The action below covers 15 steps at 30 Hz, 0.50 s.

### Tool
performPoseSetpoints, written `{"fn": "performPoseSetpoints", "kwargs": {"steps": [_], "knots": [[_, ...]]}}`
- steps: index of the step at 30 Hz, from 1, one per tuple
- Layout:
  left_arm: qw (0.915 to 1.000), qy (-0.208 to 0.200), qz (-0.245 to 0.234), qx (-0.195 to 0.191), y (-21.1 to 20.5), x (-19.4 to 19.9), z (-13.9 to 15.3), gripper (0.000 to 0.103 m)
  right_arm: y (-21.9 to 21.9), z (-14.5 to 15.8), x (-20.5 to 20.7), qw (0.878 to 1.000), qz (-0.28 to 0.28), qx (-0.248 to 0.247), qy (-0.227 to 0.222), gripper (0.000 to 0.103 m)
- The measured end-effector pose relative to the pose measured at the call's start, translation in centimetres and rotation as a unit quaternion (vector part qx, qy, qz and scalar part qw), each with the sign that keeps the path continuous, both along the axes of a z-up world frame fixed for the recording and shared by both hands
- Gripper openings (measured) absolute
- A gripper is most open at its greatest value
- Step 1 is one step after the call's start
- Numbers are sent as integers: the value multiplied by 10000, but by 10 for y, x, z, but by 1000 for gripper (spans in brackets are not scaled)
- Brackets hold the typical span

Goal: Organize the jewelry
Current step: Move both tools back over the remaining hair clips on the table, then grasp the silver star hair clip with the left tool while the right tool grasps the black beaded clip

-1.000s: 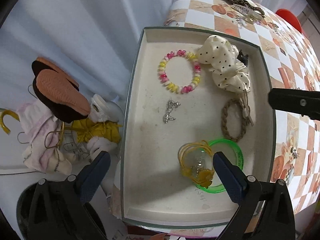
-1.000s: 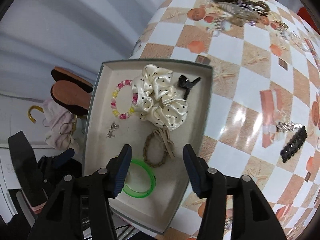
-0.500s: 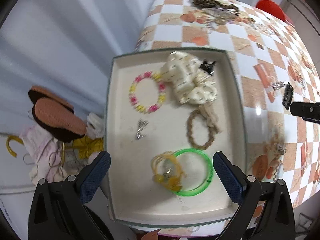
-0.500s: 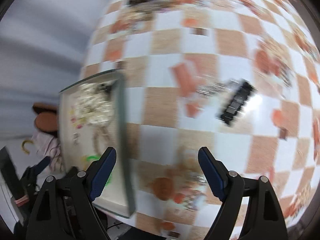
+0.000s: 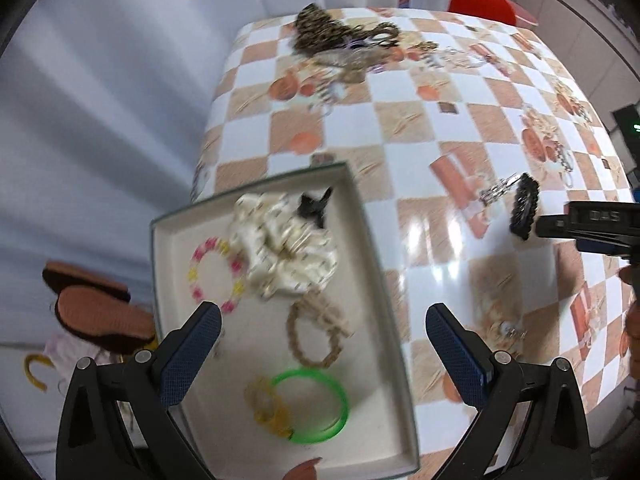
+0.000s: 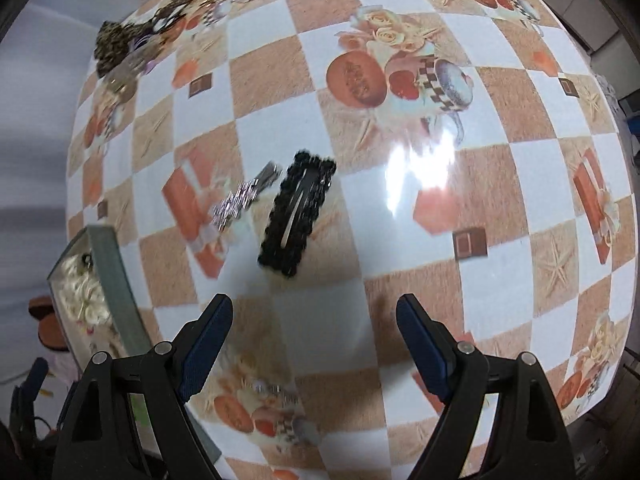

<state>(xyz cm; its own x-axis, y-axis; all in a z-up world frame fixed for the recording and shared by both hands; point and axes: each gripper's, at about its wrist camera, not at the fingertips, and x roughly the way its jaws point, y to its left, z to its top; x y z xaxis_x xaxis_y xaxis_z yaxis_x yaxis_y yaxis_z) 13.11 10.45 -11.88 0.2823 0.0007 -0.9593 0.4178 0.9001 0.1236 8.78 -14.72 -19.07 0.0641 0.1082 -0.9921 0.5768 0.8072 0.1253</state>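
Hovering right gripper (image 6: 314, 312), jaws spread, near black hair clip (image 6: 298, 218).

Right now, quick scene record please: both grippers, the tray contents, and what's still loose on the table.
left gripper: open, above shallow cream tray
right gripper: open, empty, facing black beaded rectangular hair clip
in tray: cream polka-dot scrunchie, pink-and-yellow bead bracelet, braided tan bracelet, green plastic bangle, yellow coil hair tie, small black claw clip
on table: black clip, silver rhinestone clip beside it, leopard-print piece at the far end
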Motion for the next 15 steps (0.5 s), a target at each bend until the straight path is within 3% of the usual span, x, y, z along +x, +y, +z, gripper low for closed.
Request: {"fn": "performPoseSetpoints", "kwargs": {"steps": [4,9,15], "knots": [[9998,10,-172,-32,-19,9,-3,103,-4,-8,14,9999,-102,-99,-30,84],[9991,72,-408,-7,-39,17,-11,103,-1,-18,32,9993,79,-356,-30,66],[9963,103,-852,-11,-67,24,-20,103,9,-21,42,9972,407,-619,-79,53]]}}
